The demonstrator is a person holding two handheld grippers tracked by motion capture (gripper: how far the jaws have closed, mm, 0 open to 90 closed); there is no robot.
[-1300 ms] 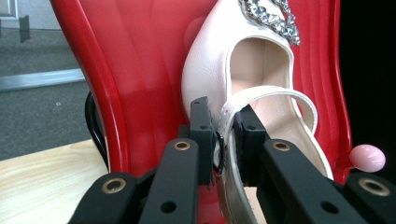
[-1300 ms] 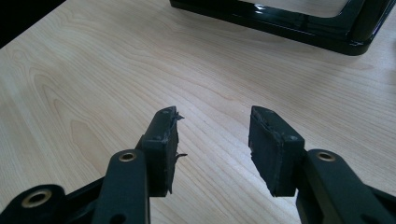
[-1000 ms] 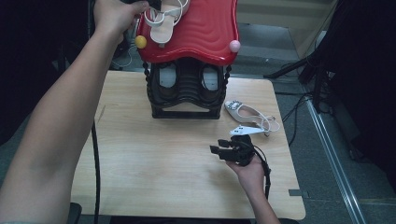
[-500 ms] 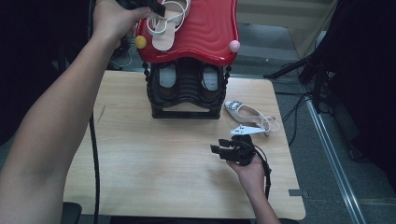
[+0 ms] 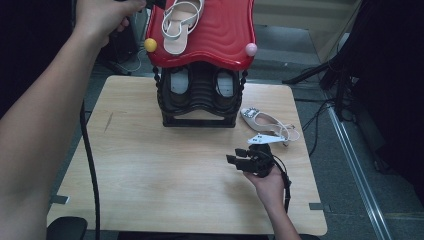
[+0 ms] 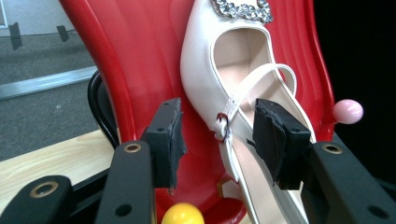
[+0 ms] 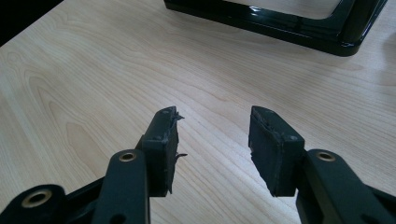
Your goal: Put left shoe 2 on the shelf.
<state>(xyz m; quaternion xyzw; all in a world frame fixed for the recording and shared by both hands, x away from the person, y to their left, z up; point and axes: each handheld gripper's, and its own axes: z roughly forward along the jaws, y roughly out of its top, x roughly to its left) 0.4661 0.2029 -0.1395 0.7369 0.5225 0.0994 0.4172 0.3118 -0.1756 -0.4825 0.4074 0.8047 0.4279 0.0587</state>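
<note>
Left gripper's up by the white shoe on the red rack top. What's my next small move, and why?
Probably draw the left gripper back from the white strapped shoe. Its jaws have just been opening, the pads stand apart from the shoe, and it lies on the red wavy rack top. Then the second white shoe waits on the wooden table.

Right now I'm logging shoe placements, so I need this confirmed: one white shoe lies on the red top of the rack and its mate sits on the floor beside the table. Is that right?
Not quite. The mate lies on the wooden table, right of the rack's black base, as the high view shows. The other white shoe does lie on the red top.
</note>
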